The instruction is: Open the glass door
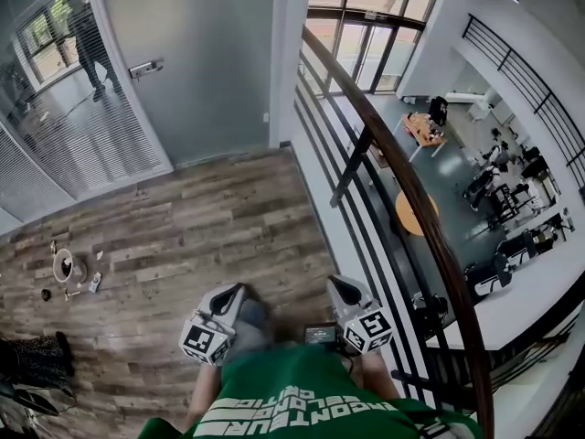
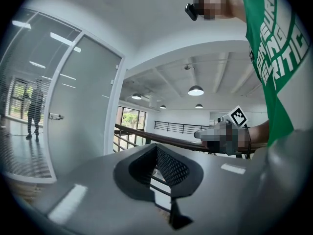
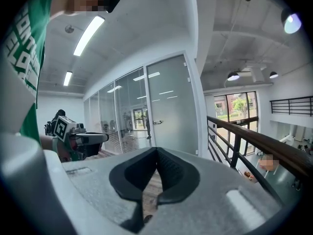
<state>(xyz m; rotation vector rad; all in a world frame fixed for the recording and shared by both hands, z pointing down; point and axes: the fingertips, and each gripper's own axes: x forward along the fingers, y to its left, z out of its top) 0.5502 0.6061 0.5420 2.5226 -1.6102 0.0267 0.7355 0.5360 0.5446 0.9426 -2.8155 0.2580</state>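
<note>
The frosted glass door (image 1: pixel 187 62) stands closed at the far side of the wooden landing, its metal lever handle (image 1: pixel 146 67) on the left edge. The left gripper view shows the door (image 2: pixel 83 111) and handle (image 2: pixel 56 116) ahead to the left. In the right gripper view the door (image 3: pixel 168 111) and handle (image 3: pixel 156 123) sit straight ahead. My left gripper (image 1: pixel 239 291) and right gripper (image 1: pixel 340 283) are held low and close to my body, well short of the door. Both are shut with nothing between the jaws, left (image 2: pixel 156 147) and right (image 3: pixel 156 151).
A dark railing (image 1: pixel 402 172) runs along the right side, with a lower floor of tables beyond it. Small items and a round cup (image 1: pixel 66 268) lie on the wood floor at left, a dark bag (image 1: pixel 32 359) nearer. A person (image 1: pixel 87 35) stands behind the glass wall.
</note>
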